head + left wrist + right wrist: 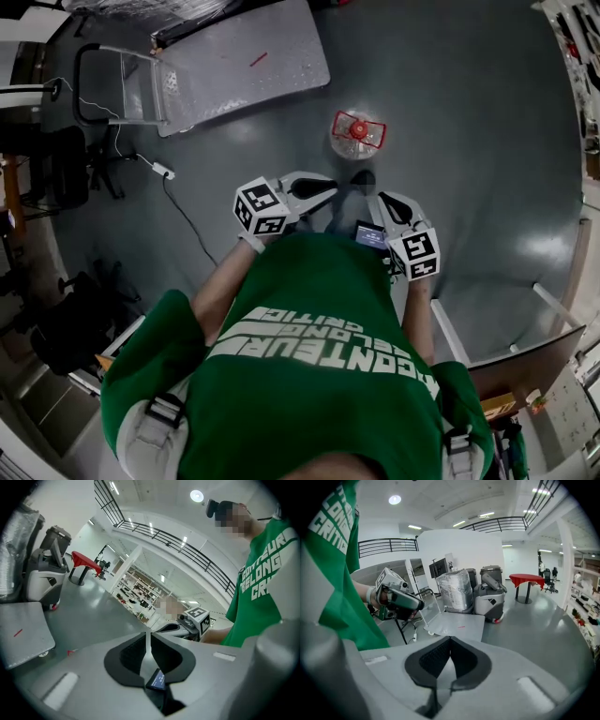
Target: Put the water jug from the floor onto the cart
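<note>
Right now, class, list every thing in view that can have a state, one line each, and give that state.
Water jug, upright on the floor, touched by neither tool.
Cart, handle upright, jug not on it.
Left tool, shut, nothing between its jaws.
Right tool, shut, nothing between its jaws.

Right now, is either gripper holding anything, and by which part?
Nothing is held. The left gripper and the right gripper are both shut and empty; the water jug stands apart, untouched.
</note>
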The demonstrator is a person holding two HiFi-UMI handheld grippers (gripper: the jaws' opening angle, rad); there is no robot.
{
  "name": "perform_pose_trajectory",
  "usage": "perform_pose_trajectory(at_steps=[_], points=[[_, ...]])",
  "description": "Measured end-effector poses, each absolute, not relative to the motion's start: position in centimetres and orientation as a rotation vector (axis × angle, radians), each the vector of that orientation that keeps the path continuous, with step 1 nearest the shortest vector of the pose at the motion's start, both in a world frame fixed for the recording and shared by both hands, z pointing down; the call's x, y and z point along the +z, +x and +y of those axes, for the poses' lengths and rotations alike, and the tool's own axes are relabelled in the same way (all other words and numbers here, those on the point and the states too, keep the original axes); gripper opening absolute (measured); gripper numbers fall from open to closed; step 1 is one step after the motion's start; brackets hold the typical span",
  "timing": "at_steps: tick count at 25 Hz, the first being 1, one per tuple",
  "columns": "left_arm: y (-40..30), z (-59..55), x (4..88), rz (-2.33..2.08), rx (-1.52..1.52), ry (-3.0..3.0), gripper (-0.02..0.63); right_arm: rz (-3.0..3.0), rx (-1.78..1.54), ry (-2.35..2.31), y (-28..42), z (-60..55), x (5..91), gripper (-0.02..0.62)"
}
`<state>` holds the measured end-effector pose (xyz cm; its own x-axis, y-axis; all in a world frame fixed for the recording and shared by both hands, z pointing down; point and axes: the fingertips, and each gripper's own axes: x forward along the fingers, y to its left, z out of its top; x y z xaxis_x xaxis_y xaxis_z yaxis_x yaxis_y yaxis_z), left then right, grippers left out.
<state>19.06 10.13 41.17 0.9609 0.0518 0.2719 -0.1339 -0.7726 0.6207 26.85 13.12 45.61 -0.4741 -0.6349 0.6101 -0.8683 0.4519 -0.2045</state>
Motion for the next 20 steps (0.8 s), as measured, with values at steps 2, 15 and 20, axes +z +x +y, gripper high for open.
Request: perform_pose_trajectory(at_steps=[2,15,20], points=[[20.3,8.9,41.1,-0.081,0.368,2.429,0.030,-2.258,0.710,1.271,29.1,11.6,45.6,-0.006],[24.1,6.0,45.0,-0.205,0.457,2.306,0.021,-2.242,0.782,1.198,37.9,6.1,48.3,-0.006],[24.5,5.0,47.5,-0.172,0.440,2.233,0.031,-2.197,0.803,1.185,38.7,4.6,50.4,-0.006]])
